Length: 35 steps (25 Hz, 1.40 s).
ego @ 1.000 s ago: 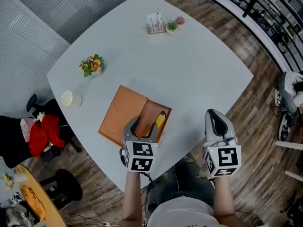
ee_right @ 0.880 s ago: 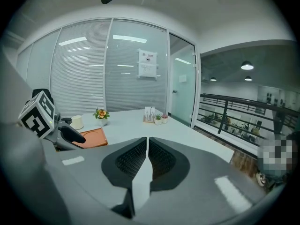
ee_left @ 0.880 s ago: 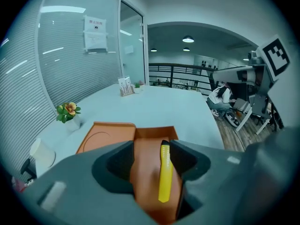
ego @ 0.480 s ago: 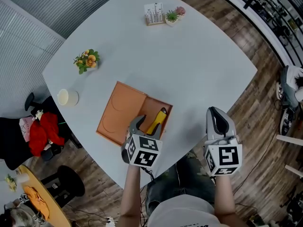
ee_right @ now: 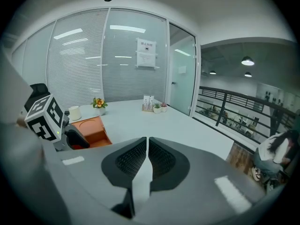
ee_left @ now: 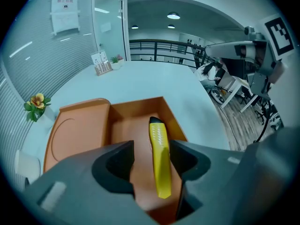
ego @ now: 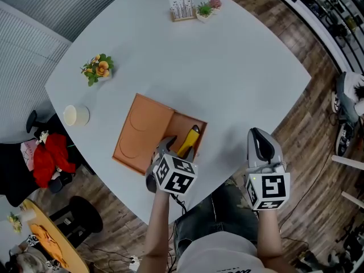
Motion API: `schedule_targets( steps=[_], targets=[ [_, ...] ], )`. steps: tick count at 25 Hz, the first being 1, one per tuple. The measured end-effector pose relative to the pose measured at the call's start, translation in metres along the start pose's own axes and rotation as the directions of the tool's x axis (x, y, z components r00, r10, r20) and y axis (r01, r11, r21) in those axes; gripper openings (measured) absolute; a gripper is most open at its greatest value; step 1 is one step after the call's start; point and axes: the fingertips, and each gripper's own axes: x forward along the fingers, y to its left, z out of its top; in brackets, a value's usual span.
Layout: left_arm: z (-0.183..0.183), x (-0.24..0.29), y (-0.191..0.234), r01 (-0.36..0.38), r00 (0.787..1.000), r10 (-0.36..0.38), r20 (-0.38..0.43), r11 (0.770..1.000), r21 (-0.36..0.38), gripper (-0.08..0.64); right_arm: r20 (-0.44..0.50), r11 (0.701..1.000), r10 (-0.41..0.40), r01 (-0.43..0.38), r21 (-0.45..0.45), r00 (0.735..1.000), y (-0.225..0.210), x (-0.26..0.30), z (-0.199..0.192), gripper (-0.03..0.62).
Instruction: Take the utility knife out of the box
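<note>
My left hand-held gripper has tilted over the box, jaws wide apart astride the ungripped utility knife, ready to close.

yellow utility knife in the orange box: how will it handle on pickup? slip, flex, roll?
Probably stiff: the utility knife looks like a straight hard bar. Its flattish body lying flat in the box suggests it won't roll. Smooth sides may slip in the open left gripper.

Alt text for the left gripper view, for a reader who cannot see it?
The left gripper, jaws apart, frames a yellow utility knife lying in an open orange box on a pale grey table, the lid alongside.
</note>
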Motion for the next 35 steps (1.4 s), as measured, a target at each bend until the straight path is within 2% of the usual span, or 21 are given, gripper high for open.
schedule_targets(
  steps=[6,23,35],
  targets=[
    [-0.006,0.008,-0.003,-0.014,0.997,0.017,-0.072,0.999,0.047,0.238,-0.022,1.000,0.004,-0.003,0.013,1.000,0.001,0.002,-0.007,0.041],
    [-0.016,0.026,-0.007,0.008,0.990,-0.011,-0.141,1.000,-0.023,0.219,-0.040,1.000,0.020,-0.020,0.009,0.999,0.003,0.011,-0.010,0.041],
    [-0.019,0.029,-0.006,-0.011,0.986,0.006,-0.168,0.999,-0.032,0.207,-0.038,1.000,0.024,-0.023,0.007,0.999,0.002,0.012,-0.008,0.041]
  ],
)
